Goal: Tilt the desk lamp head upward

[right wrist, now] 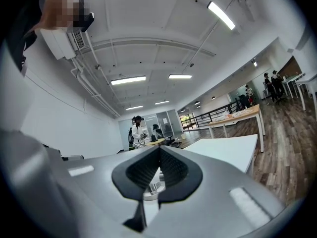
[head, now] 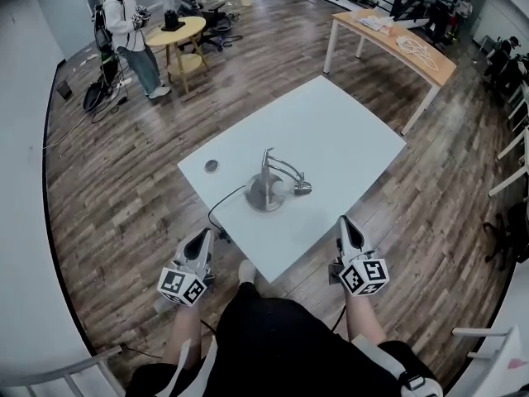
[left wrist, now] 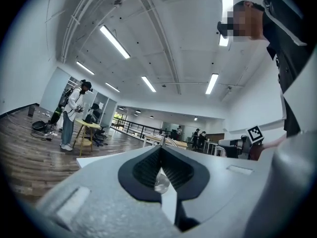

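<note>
Seen from above, a person stands at the near edge of a white table (head: 347, 122), holding a gripper in each hand.

The left gripper (head: 202, 236) hangs just short of the table's near-left edge. Its jaws are pressed together with nothing between them. The right gripper (head: 345, 222) is at the near-right edge, also closed and empty. Both point level, away from the person and across the tabletop.

Farther in, near the middle of the table, stands the desk lamp (head: 269, 180). Its round metal base (head: 266, 198) sits flat, and a short post rises from it. A black cable (head: 223, 209) runs from the base toward the near-left edge, close to the left gripper.

From the top of the post the lamp's arm reaches out to the right and drops down to the lamp head (head: 300, 188). The head hangs low, close above the tabletop, just right of the base. So the lamp's long line runs left to right across the person's front, and the head end is on the right gripper's side. The right gripper looks the nearer one for lifting it, with its jaws opened first.

Beyond the lamp, to the left, a small round disc (head: 212, 165) lies on the table. Far off on the wooden floor, another person (head: 132, 31) stands beside a small round table (head: 192, 30).
</note>
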Motion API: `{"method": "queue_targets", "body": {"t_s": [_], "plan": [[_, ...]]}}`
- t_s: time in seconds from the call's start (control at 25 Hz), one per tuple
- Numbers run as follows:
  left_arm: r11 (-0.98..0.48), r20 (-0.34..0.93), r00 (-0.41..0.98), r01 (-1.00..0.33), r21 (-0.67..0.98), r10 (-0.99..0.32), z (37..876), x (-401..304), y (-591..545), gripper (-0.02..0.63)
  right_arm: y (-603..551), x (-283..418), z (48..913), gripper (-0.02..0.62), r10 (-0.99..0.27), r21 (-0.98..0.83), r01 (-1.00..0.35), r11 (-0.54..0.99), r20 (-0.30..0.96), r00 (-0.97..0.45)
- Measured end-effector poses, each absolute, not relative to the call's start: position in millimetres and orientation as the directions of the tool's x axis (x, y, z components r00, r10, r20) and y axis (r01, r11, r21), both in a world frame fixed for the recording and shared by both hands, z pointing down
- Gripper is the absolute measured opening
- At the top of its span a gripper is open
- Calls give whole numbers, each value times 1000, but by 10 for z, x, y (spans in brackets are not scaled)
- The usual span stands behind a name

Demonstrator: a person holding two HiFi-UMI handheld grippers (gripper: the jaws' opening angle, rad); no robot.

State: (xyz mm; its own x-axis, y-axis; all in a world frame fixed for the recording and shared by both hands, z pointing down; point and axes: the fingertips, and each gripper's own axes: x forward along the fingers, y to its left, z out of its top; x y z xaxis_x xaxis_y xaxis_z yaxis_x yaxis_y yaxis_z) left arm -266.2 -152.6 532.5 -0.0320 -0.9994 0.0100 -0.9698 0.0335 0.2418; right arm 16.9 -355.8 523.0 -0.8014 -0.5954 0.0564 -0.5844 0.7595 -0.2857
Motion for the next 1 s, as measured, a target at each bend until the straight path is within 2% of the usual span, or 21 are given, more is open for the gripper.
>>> {"method": "queue_targets", "body": {"t_s": [0.36,1.0], "plan": [[-79,9,83,-971,225,-997,5377,-2864,-2160,-2,-3801,1,5217,2,-638,-304,-622,721,56,-768],[-219,142,261,-941,259,-955,6052,-2943,-2693,-2,-3862,-468,5791,3,-635,-353,-660,663,201,-746]]}}
